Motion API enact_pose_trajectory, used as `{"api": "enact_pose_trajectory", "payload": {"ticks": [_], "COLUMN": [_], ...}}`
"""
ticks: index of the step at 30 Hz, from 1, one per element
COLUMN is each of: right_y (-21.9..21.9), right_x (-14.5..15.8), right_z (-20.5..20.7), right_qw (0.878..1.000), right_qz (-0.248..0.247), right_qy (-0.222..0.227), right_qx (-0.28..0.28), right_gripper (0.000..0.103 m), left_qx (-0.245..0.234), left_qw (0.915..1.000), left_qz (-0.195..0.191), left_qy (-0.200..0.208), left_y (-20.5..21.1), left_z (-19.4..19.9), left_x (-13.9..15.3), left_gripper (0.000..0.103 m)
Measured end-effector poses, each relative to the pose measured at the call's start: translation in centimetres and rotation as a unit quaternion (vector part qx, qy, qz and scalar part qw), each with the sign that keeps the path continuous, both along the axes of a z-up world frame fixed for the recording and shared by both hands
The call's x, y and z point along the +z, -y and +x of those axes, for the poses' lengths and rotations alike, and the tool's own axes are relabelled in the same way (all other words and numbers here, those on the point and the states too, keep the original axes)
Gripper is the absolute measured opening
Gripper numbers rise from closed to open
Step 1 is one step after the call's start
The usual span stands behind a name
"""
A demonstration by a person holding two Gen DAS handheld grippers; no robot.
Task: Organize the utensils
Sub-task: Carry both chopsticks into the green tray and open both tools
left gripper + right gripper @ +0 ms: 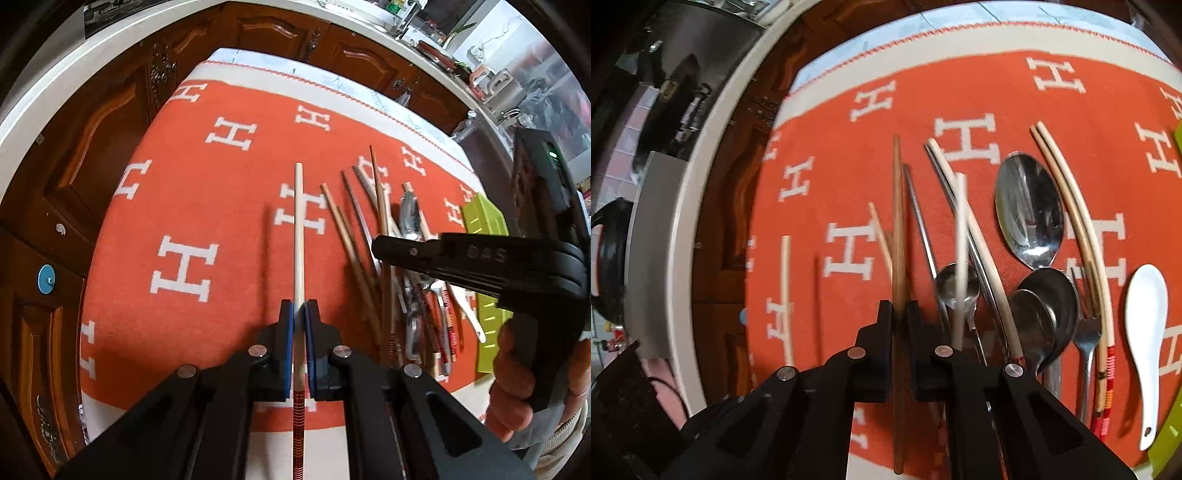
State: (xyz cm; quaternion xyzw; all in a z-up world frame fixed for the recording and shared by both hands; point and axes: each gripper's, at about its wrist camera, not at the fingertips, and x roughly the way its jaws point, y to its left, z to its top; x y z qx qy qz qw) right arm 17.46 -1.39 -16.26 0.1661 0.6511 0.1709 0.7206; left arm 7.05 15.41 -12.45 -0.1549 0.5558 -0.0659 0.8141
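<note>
My left gripper (299,308) is shut on a pale chopstick (298,229) with a red banded end, held above the orange cloth (192,206). My right gripper (898,309) is shut on a brown wooden chopstick (897,221), lifted over the cloth; it also shows in the left wrist view (384,249) above the utensil pile (417,288). In the right wrist view the pile holds pale chopsticks (1067,206), a large steel spoon (1028,210), smaller spoons (1049,306), a fork (1087,332) and a white ceramic spoon (1147,332).
A green tray (484,229) lies at the cloth's right edge, also at the right rim of the right wrist view (1167,443). Brown wooden cabinets (92,147) and a white counter edge (55,81) lie beyond the table. Kitchen clutter (509,85) stands at the back right.
</note>
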Motion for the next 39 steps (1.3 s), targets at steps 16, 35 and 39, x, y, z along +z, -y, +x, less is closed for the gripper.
{"api": "enact_pose_trajectory", "payload": {"ticks": [16,35,39], "right_y": [18.4,33.6,33.0], "right_x": [8.9,6.8,5.3], "right_z": [-7.3,-6.9,-5.3], "right_qw": [0.994,0.972,0.975], "right_qz": [-0.018,-0.135,-0.148], "right_qy": [0.076,0.117,0.102], "right_qx": [-0.077,-0.15,-0.13], "right_gripper": [0.007,0.007,0.008], "left_qx": [-0.139,-0.152,-0.141], "left_qw": [0.9877,0.985,0.9886], "left_qz": [-0.065,-0.081,-0.053], "left_qy": [0.029,0.018,0.001], "left_y": [14.0,32.8,32.8], "left_z": [1.2,7.8,8.1], "left_x": [7.2,3.0,1.5], "left_gripper": [0.004,0.004,0.013]}}
